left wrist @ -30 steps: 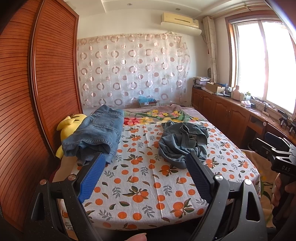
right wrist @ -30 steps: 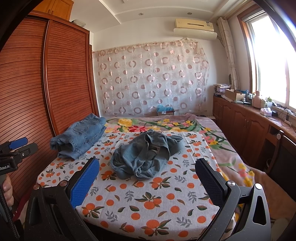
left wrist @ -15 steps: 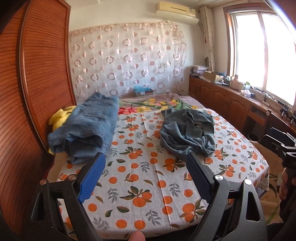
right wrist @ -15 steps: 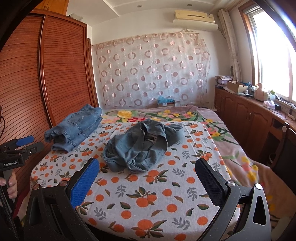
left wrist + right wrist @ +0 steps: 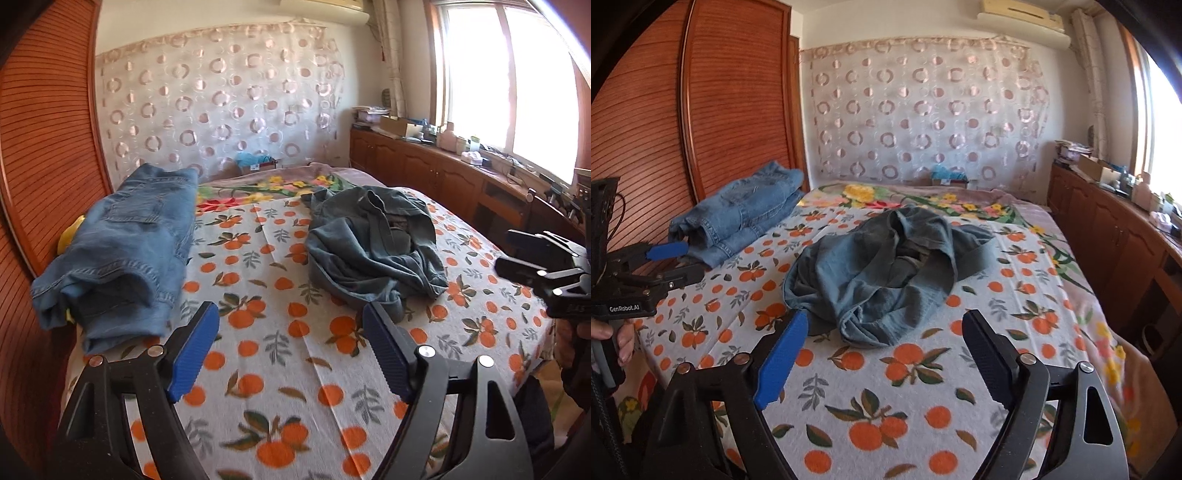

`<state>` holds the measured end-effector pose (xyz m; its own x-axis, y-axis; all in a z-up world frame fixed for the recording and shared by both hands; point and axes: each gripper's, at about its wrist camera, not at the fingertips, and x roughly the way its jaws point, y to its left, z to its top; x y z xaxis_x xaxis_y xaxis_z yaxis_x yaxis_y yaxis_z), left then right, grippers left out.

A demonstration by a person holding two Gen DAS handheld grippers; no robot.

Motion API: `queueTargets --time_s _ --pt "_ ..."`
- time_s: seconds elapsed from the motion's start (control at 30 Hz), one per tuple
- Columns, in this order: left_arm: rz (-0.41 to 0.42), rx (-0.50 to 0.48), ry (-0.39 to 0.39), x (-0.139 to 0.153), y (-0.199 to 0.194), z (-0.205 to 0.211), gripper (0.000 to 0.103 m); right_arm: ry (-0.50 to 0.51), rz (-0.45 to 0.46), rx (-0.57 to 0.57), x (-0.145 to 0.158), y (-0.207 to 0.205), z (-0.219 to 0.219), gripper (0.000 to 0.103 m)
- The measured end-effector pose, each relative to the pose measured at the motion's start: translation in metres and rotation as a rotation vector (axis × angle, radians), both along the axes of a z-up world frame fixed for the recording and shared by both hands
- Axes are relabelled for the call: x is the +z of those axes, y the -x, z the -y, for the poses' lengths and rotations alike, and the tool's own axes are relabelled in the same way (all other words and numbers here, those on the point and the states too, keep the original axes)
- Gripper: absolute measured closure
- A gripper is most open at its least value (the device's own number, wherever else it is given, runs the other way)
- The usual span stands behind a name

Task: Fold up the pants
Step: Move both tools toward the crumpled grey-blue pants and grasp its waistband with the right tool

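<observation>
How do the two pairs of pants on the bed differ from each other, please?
The blue jeans lie folded in a fairly tidy stack, while the grey-green pants sit in a crumpled, unfolded heap. The jeans are a brighter blue; the grey-green pants look duller and darker. The jeans lie at the bed's edge by the wooden wardrobe; the grey-green pants lie nearer the middle. Both rest on the orange-print sheet, touched by neither gripper.
</observation>
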<state>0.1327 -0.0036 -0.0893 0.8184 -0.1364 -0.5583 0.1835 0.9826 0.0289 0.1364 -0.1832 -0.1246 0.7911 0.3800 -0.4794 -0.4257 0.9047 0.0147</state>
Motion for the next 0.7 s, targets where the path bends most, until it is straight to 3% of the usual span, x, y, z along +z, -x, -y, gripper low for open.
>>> queueTargets --time_s 0.1,0.23,0.4,0.5,0.57,0.63,0.7 --pt "0.009 -0.005 -0.050 -0.005 -0.014 0.005 0.022 0.016 -0.041 0.038 -0.007 -0.017 -0.010 0.030" --pt "-0.036 -0.045 -0.090 -0.011 -0.027 0.013 0.021 0.040 -0.090 0.075 -0.014 -0.035 -0.017 0.039" --pt "-0.090 -0.069 -0.041 -0.018 -0.045 0.011 0.021 0.062 -0.161 0.118 -0.017 -0.052 -0.018 0.050" --pt "-0.113 -0.086 -0.039 -0.022 -0.054 0.015 0.021 0.075 -0.202 0.141 -0.014 -0.056 -0.015 0.063" --pt "-0.134 -0.101 -0.048 -0.026 -0.060 0.018 0.021 0.090 -0.220 0.155 -0.016 -0.059 -0.017 0.081" --pt "-0.154 -0.120 -0.050 -0.029 -0.065 0.021 0.021 0.099 -0.234 0.166 -0.014 -0.059 -0.012 0.093" --pt "-0.177 -0.142 -0.045 -0.032 -0.069 0.024 0.020 0.096 -0.209 0.136 -0.008 -0.057 -0.002 0.097"
